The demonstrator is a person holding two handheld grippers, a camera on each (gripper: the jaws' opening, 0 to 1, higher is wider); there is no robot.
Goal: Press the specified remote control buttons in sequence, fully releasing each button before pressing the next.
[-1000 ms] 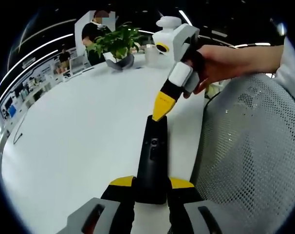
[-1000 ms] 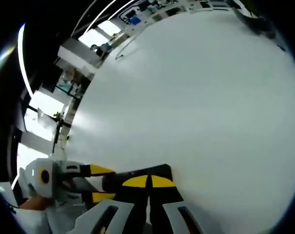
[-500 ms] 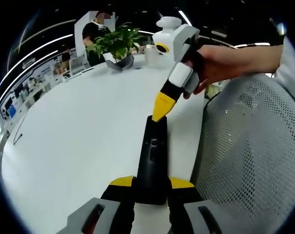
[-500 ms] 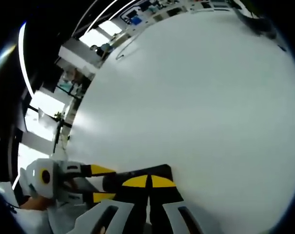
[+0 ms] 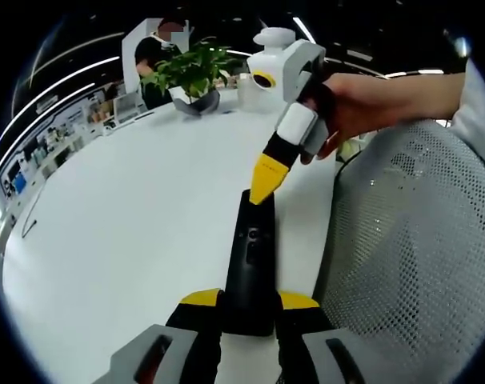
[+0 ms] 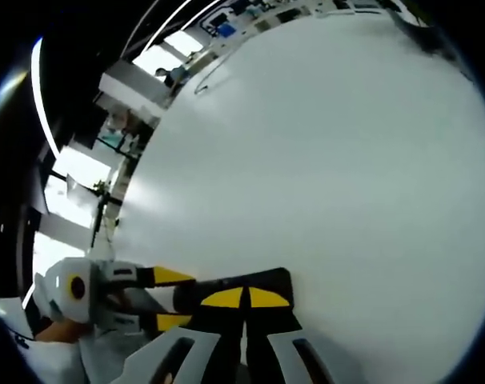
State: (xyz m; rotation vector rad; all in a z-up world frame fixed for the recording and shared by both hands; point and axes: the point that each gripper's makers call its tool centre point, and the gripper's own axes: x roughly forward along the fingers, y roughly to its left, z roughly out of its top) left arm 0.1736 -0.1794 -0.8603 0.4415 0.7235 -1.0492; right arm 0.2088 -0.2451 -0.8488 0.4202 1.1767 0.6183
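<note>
Table: a white top is spreading out left of and ahead of the left gripper, carrying the remote.
Left gripper: its yellow-tipped jaws are clamping the near end of the remote, apparently steadying it for presses.
Remote control: a black slim remote is lying flat, running straight ahead from the left gripper's jaws; in the right gripper view it is sitting just under that tool's tips.
Right gripper: jaws pinched together into one point, it is angling down onto the remote's far end, seemingly acting as a single pressing finger.
Mesh chair: it is standing to the right of the left gripper, beside the table edge.
</note>
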